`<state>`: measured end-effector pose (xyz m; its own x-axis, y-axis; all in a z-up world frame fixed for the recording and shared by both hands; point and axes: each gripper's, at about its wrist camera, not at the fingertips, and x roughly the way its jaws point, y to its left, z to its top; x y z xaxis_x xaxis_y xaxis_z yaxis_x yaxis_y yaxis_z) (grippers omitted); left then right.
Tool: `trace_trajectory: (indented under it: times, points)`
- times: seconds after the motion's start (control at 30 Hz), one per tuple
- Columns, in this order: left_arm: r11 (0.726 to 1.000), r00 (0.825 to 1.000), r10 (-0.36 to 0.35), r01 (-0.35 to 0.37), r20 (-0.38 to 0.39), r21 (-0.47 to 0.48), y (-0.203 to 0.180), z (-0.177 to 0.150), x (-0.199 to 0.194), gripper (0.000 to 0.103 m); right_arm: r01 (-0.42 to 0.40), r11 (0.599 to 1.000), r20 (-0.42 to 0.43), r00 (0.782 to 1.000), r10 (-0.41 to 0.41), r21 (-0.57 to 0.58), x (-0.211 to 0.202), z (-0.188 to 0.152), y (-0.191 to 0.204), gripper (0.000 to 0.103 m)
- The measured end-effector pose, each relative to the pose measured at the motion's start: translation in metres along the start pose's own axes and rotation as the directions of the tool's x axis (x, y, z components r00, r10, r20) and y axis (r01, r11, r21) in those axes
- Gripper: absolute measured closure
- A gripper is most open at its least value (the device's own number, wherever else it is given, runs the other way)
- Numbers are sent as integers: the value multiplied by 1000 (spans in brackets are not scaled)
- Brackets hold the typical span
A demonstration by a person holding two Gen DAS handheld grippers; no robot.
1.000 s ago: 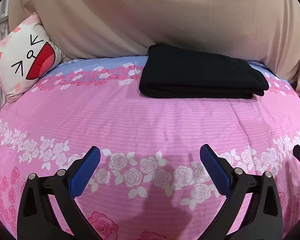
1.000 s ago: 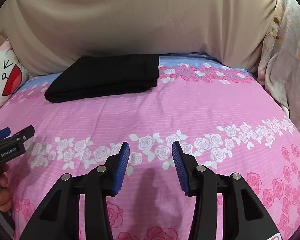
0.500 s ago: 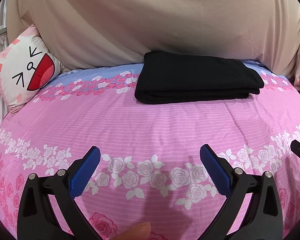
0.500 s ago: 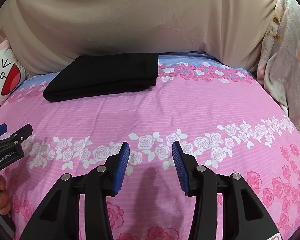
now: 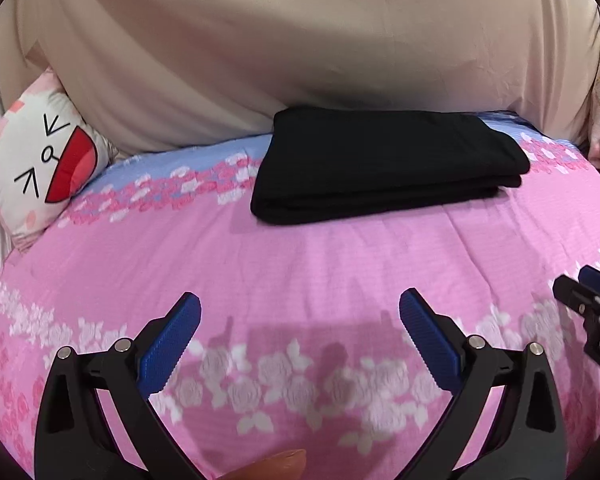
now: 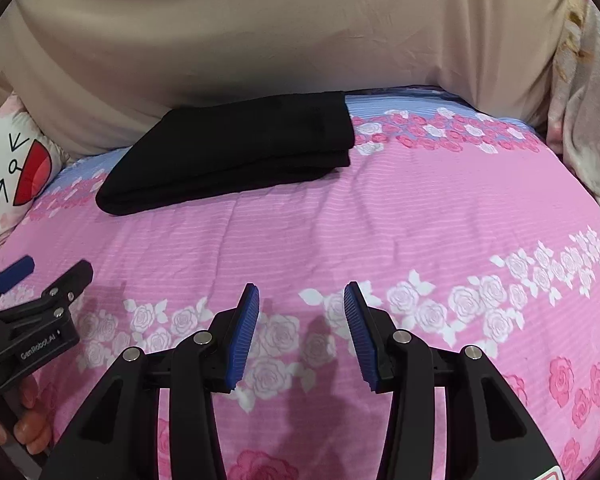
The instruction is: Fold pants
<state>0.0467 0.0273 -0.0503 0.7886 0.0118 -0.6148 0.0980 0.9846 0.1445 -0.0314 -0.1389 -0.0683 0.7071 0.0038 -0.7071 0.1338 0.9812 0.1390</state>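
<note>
Two grippers are held above the pink rose-print bed cover (image 5: 340, 264), well short of the folded black pants (image 5: 384, 164), which lie at the far side of the bed against the beige fabric backdrop (image 5: 300, 40). The left gripper (image 5: 300, 314) is spread wide with nothing between its fingers; the right gripper (image 6: 301, 304) is parted more narrowly, also empty. A cat-face pillow (image 5: 40, 160) is seen left of the pants. Compared with a second ago, the pants are framed slightly lower in both views, and the left gripper is seen further into the right view.
</note>
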Motion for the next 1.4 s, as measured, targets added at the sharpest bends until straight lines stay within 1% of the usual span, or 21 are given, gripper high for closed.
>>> trace_trajectory:
  times: [0.1,0.27,0.53,1.4]
  points:
    - [1000,999,-22,22,-38,-11,2,2,10,6,10,1000,0,1000,-10,-14,1,1,4,59]
    - [998,998,-33,30,-45,-54,11,1,12,6,15,1000,10,1000,-15,-9,0,1,2,59]
    - [999,999,-30,29,-34,-46,8,1,10,6,32,999,26,999,-31,-36,-4,0,7,59]
    - [999,1000,-17,16,-22,-44,7,3,6,6,38,998,21,999,-38,-41,-3,-1,7,59]
